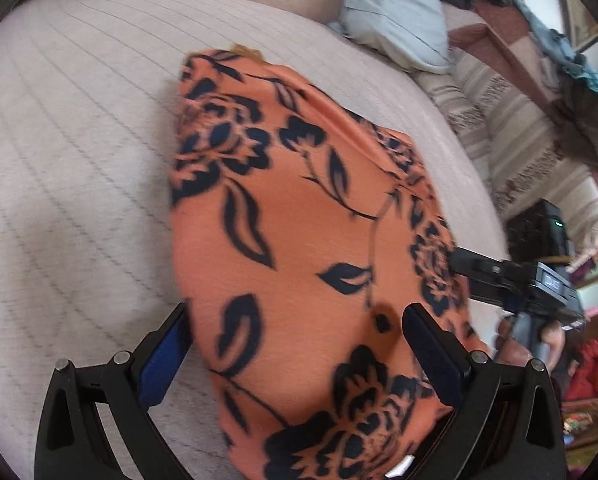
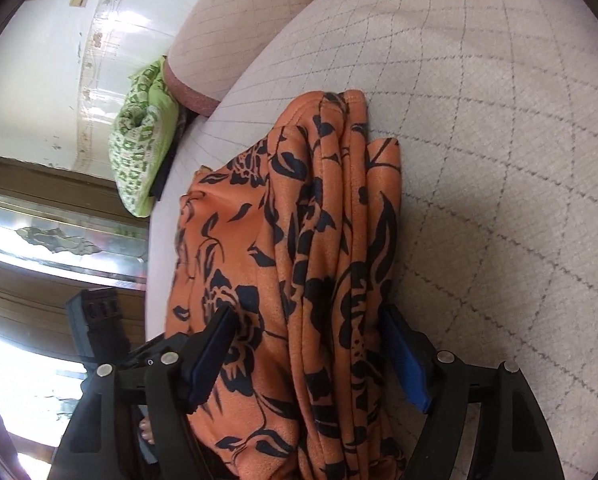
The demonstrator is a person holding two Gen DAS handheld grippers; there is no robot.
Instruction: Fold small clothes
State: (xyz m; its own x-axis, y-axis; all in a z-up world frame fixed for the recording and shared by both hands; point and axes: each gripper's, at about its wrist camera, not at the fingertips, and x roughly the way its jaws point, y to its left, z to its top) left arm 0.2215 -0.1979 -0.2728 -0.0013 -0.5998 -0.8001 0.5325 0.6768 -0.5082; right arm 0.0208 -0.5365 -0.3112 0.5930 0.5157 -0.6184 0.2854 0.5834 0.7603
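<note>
An orange garment with a black flower print (image 1: 299,216) lies on a pale quilted bed (image 1: 79,140). My left gripper (image 1: 295,320) is open, its two fingers standing either side of the garment's near end. My right gripper shows at the garment's right edge in the left wrist view (image 1: 463,264). In the right wrist view the same garment (image 2: 299,240) lies bunched in lengthwise folds, and my right gripper (image 2: 307,320) is open with its fingers straddling the folded cloth.
A pale blue pillow (image 1: 395,12) and striped blankets (image 1: 519,152) lie at the bed's far right. A green patterned cushion (image 2: 143,140) and a pink bolster (image 2: 227,32) sit at the bed's edge by a white wall. The quilted bed surface (image 2: 499,140) spreads to the right.
</note>
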